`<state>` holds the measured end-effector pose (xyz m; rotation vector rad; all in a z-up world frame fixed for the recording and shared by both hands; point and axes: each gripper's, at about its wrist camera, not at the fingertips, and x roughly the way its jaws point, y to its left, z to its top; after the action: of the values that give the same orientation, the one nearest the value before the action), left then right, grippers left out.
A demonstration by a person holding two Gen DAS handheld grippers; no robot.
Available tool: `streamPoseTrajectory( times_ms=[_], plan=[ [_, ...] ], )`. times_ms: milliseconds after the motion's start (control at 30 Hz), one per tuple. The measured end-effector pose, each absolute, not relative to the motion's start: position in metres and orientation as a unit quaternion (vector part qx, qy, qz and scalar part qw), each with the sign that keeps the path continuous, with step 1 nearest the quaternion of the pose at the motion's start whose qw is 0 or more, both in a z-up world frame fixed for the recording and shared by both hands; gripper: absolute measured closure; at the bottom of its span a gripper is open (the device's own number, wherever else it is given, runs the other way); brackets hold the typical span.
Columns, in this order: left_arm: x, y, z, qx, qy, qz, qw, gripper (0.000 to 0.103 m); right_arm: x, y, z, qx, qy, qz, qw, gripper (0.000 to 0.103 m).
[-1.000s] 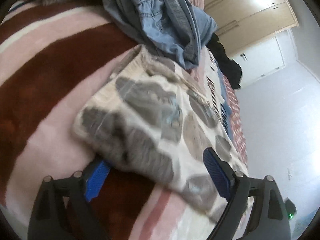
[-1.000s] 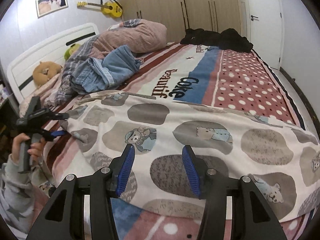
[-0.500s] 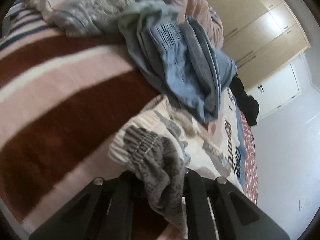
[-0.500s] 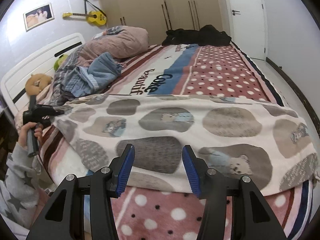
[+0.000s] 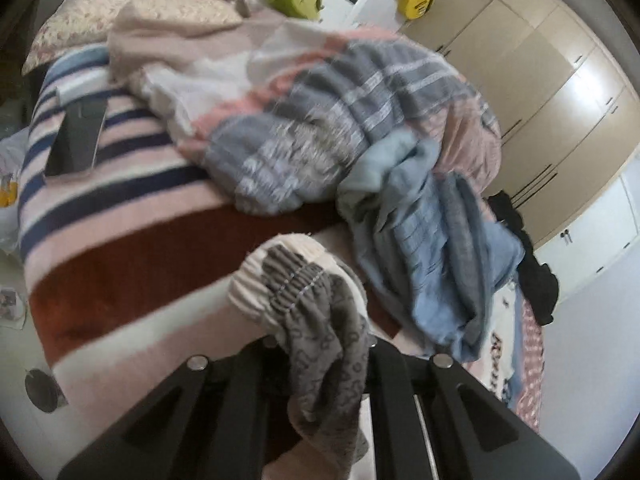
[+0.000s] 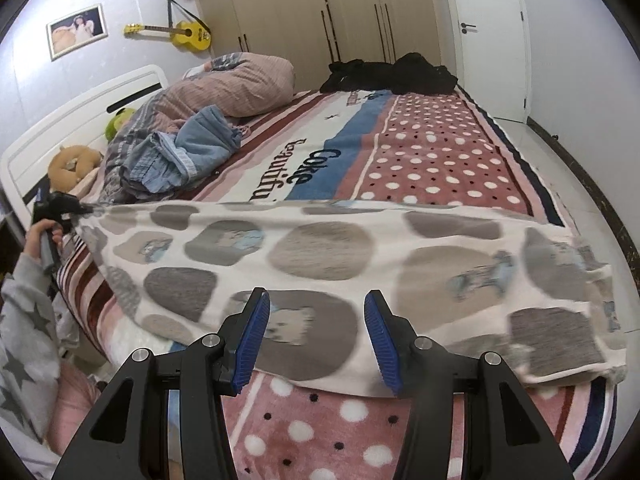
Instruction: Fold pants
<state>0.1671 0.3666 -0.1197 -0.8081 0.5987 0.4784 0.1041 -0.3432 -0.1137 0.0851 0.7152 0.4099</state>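
The pants [image 6: 340,248] are cream fleece with grey blotches and small bears. They stretch across the bed's near side in the right wrist view. My left gripper [image 5: 324,344] is shut on their gathered waistband [image 5: 296,276], which hangs bunched between the fingers. In the right wrist view the left gripper [image 6: 60,204] holds the pants' left end lifted off the bed. My right gripper [image 6: 316,328] is open and empty, with blue pads [image 6: 254,332], just in front of the pants' near edge.
A striped and dotted blanket [image 6: 432,152] covers the bed. Blue denim clothes [image 5: 432,256] and a grey-pink duvet [image 5: 328,128] are heaped near the headboard. Black clothes [image 6: 392,72] lie at the far edge. A tablet [image 5: 76,136] lies by the pillows. Wardrobes [image 6: 320,20] stand behind.
My left gripper closed on the waistband and lifted it, tilting up toward the headboard. The pants pulled taut and straighter across the bed. My right gripper backed away, staying open.
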Motion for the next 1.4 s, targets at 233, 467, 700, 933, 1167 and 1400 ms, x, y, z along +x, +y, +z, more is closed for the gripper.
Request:
streamPoseTrajectory(
  times_ms=[233,467,700,933,1167,1400],
  plan=[
    [0.179,0.280,-0.053,-0.276,0.257,0.148,0.914,0.098,0.097,-0.361,-0.109,0.055,0.334,0.183,0.923,0.058],
    [0.212,0.127,-0.040,-0.174,0.292,-0.003,0.941,0.098,0.082,-0.393,-0.101,0.073,0.317,0.164,0.931,0.058],
    [0.238,-0.028,-0.103,-0.098,0.379,-0.140,0.910,0.098,0.077,-0.414,-0.106,0.090,0.313,0.158,0.932,0.058],
    [0.226,-0.097,-0.153,0.001,0.442,-0.173,0.880,0.094,0.082,-0.420,-0.120,0.095,0.324,0.164,0.927,0.058],
    [0.210,-0.064,-0.134,-0.059,0.427,-0.212,0.877,0.034,0.103,-0.389,-0.136,0.086,0.349,0.198,0.912,0.056],
    [0.195,0.011,-0.095,-0.102,0.379,-0.160,0.906,0.026,0.134,-0.330,-0.130,0.095,0.356,0.273,0.889,0.027]
  ],
)
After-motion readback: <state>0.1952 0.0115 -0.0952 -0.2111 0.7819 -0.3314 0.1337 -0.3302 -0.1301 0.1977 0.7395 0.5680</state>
